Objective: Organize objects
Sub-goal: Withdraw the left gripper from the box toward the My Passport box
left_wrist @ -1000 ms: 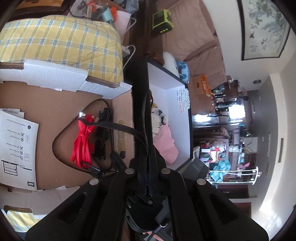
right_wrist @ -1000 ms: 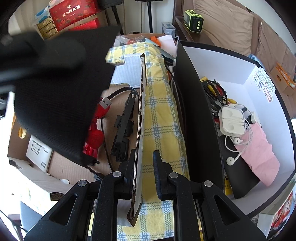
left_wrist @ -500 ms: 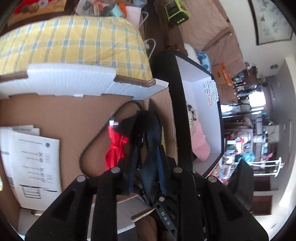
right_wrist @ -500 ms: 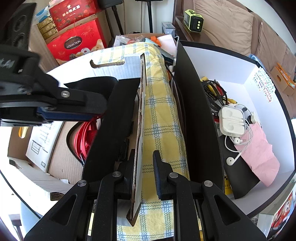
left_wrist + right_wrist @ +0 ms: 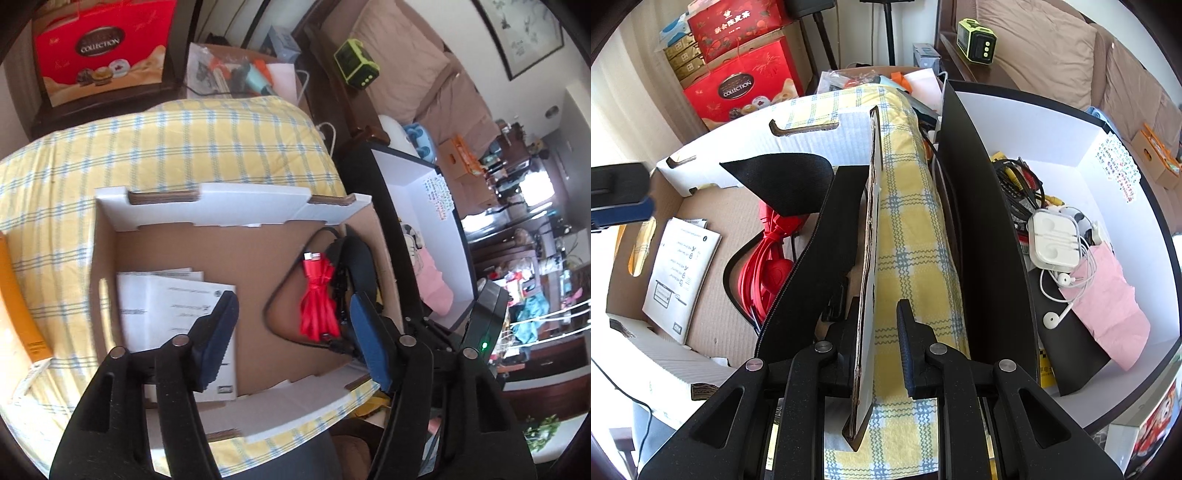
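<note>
1. The shallow brown cardboard box with white outer flaps is the landmark. The left gripper hangs above its floor with its blue-padded fingers spread wide and nothing between them.

2. The right gripper straddles the box's right-hand cardboard wall. Its jaws are narrowly apart, and I cannot tell whether they actually pinch the wall or merely flank it.

3. The flat black zippered fabric pouch stands on edge inside the box, leaning against that wall — just beside the bundled red flat cable and a black looped cord.

4. Risk: the pouch looks unsupported, so it may topple onto the red cable if the wall is nudged.

5. Risk: if the right gripper pulls or twists the wall, the light box could slide on the yellow checked cloth or the flap could fold.

6. Risk: the left gripper's right finger sits close over the cords; closing or lifting carelessly could snag a loop and drag the bundle out.

7. The white folded instruction leaflet, at the box's left side under the left finger, could be scuffed or shoved.
</note>
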### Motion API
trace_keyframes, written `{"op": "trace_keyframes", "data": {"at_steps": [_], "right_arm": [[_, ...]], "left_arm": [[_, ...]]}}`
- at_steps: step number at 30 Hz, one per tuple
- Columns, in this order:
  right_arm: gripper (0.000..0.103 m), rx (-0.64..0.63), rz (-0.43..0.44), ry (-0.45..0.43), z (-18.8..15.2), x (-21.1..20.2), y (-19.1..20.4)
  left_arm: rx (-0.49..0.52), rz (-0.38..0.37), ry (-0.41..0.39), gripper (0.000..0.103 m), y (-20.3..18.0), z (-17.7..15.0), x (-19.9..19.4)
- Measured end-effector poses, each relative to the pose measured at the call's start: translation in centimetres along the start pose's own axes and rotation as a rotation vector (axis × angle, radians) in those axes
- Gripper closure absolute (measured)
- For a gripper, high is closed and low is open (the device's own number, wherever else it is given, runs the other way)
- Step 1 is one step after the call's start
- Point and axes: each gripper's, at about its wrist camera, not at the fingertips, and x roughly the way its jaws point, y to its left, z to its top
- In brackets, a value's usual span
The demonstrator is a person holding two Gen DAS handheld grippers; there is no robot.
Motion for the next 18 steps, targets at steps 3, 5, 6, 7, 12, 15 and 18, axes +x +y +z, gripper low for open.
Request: {"op": "trace_keyframes", "data": {"at_steps": [3,5,6,7,12,15,18], "right_arm": [[0.087,0.000,-0.001,0.000,0.0,0.0,0.0],[0.087,0.001,0.000,0.000,0.0,0.0,-0.1],[0.087,0.001,-0.001,0.000,0.0,0.0,-0.1],[0.087,0.001,0.000,0.000,0.0,0.0,-0.1],[0.087,0.001,-0.001,0.000,0.0,0.0,-0.1],[0.087,-0.004,-0.005,0.001,0.0,0.0,-0.2],[0.087,-0.009,-0.011,0.003,0.1,0.1,-0.3]], "left_arm": [[0.004,0.042,-0.035,0.039,1.1,-0.3,-1.5],[0.001,0.077,-0.063,0.034,2.3,-0.5,-2.5],[-0.003,0.092,-0.075,0.032,2.9,-0.7,-3.0],[-0.009,0.103,-0.086,0.030,3.6,-0.9,-3.6],[-0.049,0.167,-0.128,0.030,7.4,-1.6,-5.7],[-0.082,0.205,-0.150,0.029,9.8,-2.1,-6.9],[-0.107,0.251,-0.159,0.029,12.3,-2.6,-7.7]]}}
